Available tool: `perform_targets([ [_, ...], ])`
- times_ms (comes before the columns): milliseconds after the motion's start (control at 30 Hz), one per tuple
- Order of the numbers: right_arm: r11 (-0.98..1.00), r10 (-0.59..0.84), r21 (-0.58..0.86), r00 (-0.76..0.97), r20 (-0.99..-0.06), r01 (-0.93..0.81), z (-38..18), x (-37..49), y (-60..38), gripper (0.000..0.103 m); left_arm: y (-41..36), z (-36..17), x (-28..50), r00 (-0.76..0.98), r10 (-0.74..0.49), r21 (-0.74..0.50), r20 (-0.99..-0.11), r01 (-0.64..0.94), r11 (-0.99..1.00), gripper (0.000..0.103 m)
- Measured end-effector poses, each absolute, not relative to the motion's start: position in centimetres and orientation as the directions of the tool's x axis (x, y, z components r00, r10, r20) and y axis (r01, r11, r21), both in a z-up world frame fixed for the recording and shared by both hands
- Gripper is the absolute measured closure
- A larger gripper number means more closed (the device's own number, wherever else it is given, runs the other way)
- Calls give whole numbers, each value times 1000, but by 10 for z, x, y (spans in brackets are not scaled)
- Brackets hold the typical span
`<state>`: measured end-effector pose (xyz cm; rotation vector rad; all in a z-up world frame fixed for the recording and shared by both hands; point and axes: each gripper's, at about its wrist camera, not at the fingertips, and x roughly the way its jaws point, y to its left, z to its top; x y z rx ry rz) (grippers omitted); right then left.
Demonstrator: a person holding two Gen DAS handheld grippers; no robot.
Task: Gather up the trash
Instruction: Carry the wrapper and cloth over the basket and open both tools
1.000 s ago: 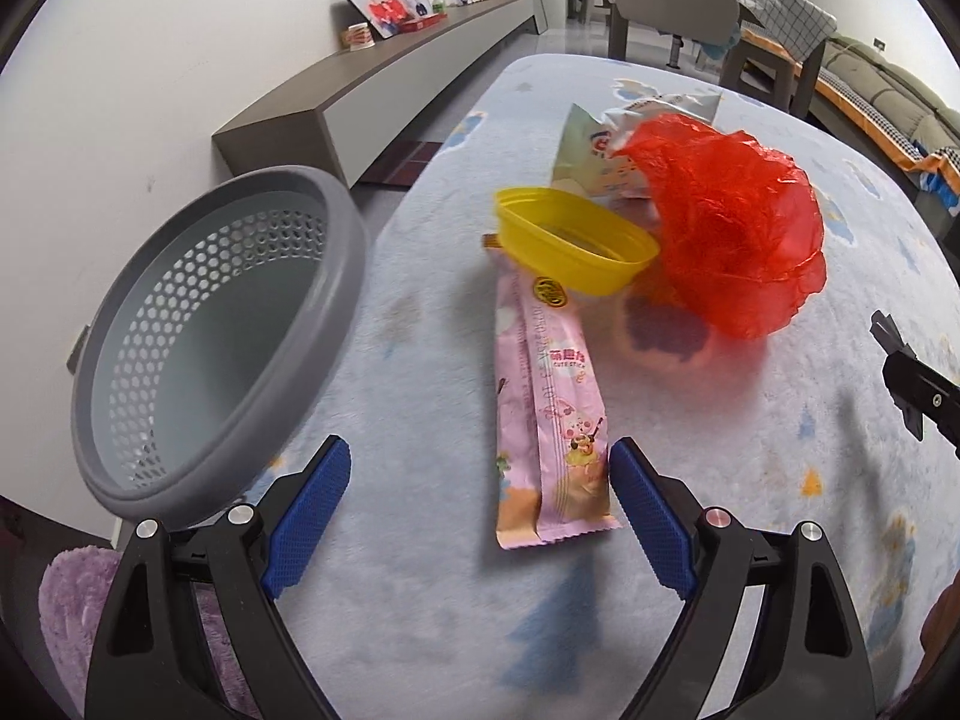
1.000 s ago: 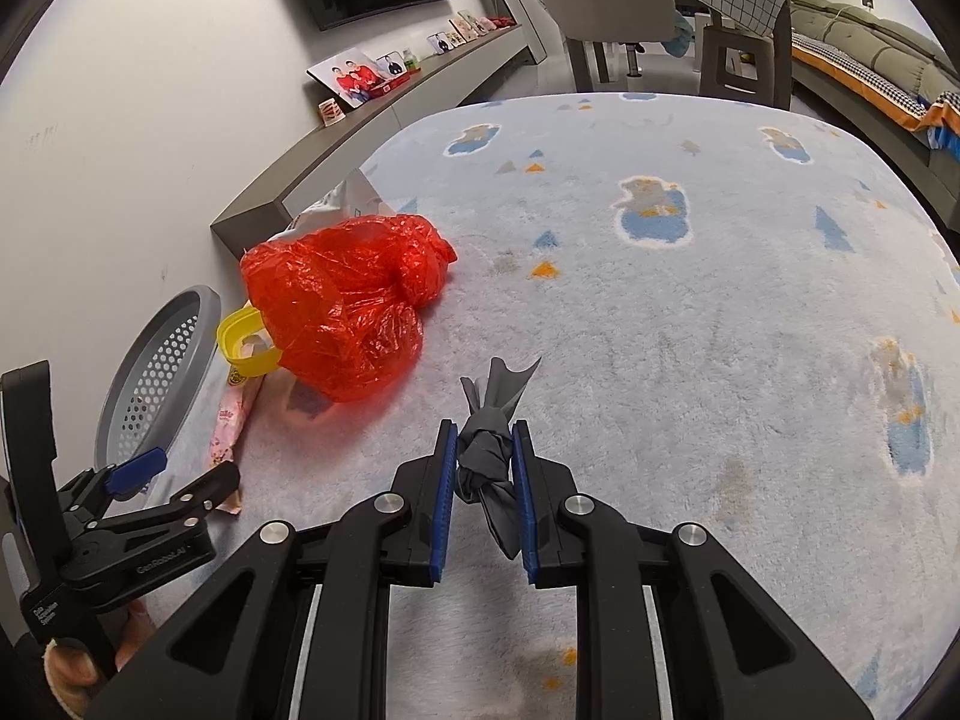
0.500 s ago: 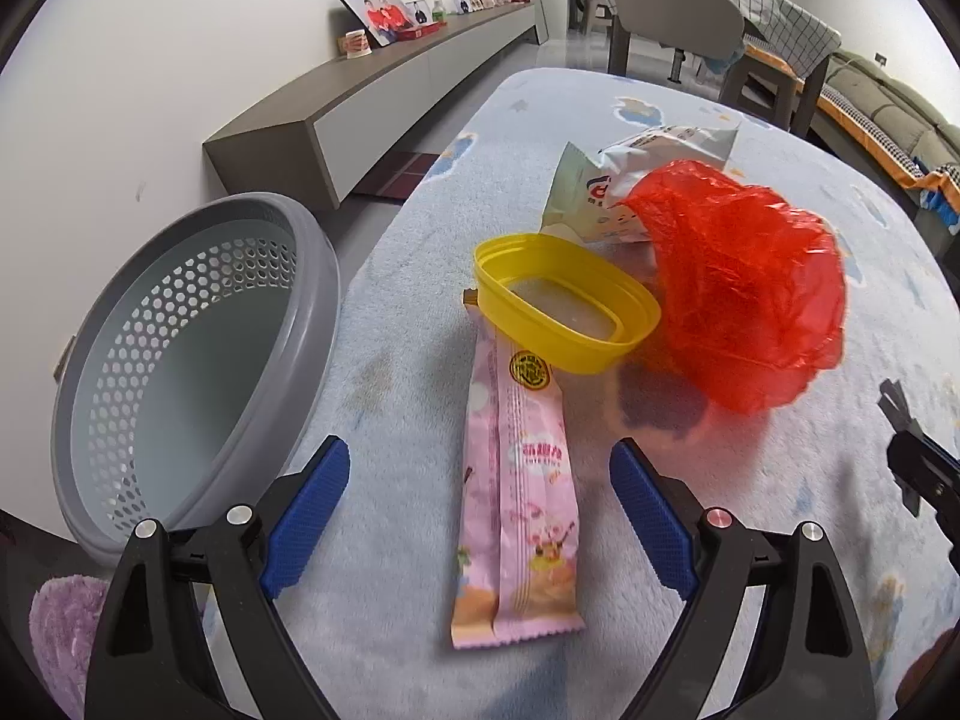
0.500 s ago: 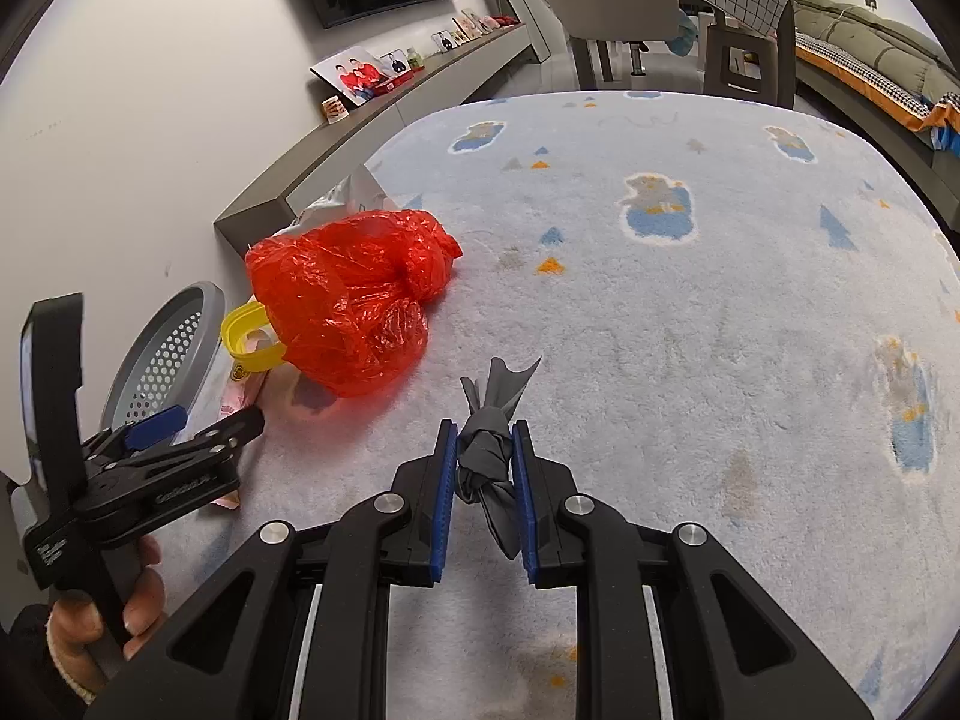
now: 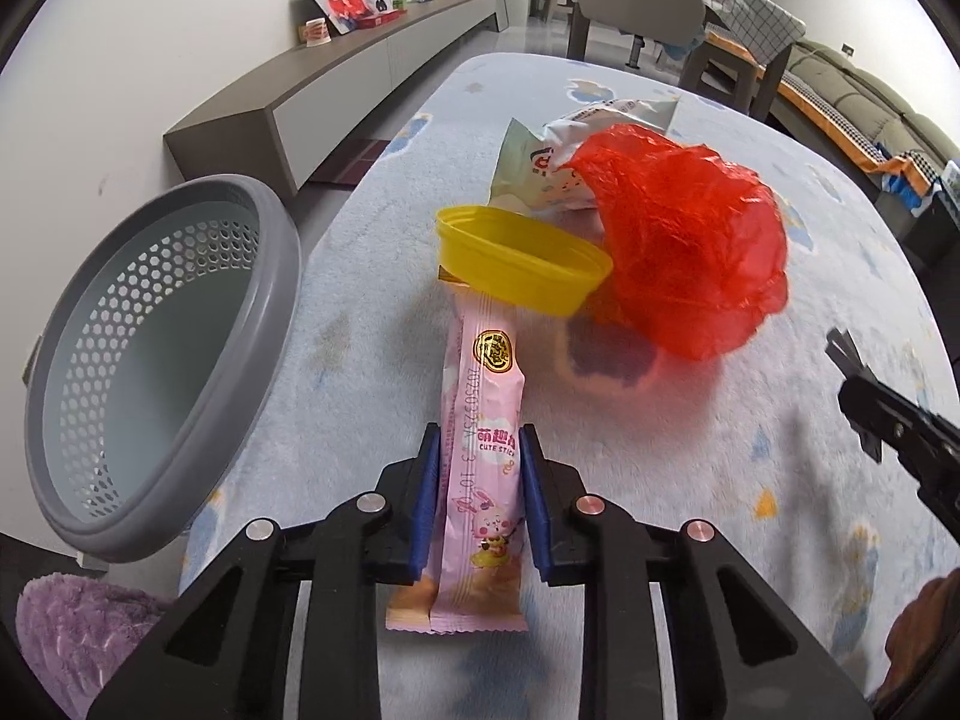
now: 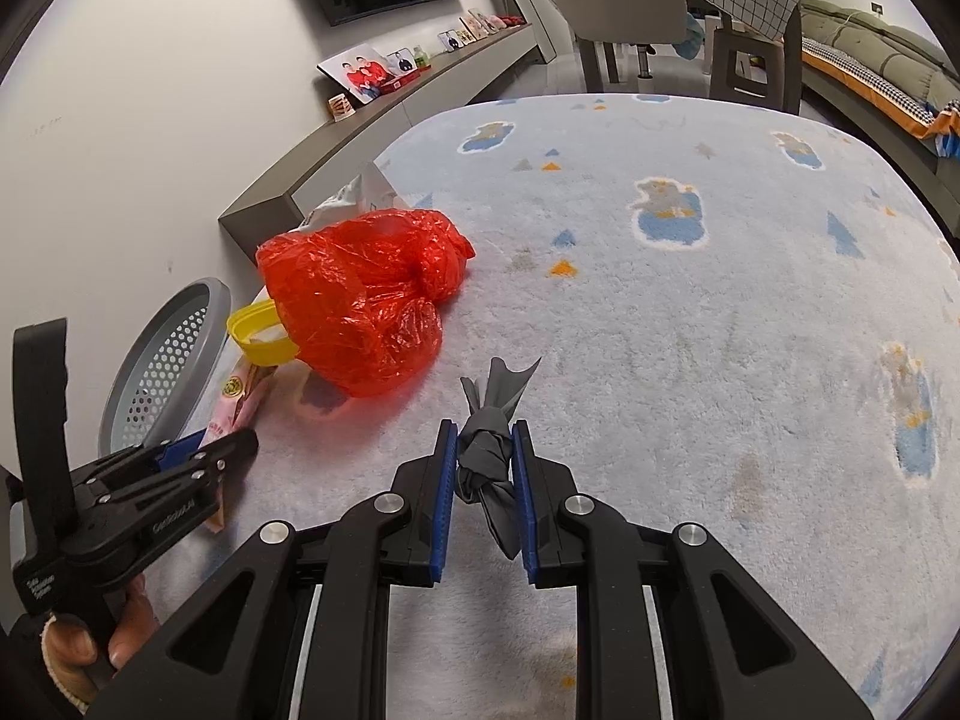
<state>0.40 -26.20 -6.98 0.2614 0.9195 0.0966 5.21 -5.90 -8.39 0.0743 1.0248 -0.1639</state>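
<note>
We note the grey basket (image 5: 150, 360) off the carpet's (image 6: 690, 360) left edge; open carpet lies right. Our left gripper (image 5: 480, 498), just closed, pinches the pink wrapper (image 5: 486, 438), lengthwise pointing away. Right gripper (image 6: 483, 474) clamps a knotted grey bag (image 6: 489, 438).

My left claw (image 5: 480, 483) has just closed its jaws on the pink wrapper (image 5: 483, 420); my right claw (image 6: 485, 468) grips the grey knotted bag (image 6: 487, 450), both tilted downward.
</note>
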Motion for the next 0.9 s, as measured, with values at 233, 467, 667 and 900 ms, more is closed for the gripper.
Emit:
perform_targets([
  [233, 968, 190, 249, 607, -772, 13, -68, -2, -254, 85, -51, -77, 20, 503, -102, 4, -858, 207, 978, 78],
  [467, 971, 175, 236, 608, -774, 21, -67, -16, -246, 85, -37, -71, -9, 505, -114, 2, -855, 224, 975, 78],
  [667, 974, 163, 227, 621, -767, 24, -59, -32, -236, 85, -39, -54, -19, 544, -132, 20, -829, 264, 964, 78],
  [900, 972, 148, 230, 641, -753, 46, -49, -52, -236, 85, -48, -33, -24, 580, -170, 15, -797, 299, 954, 78],
])
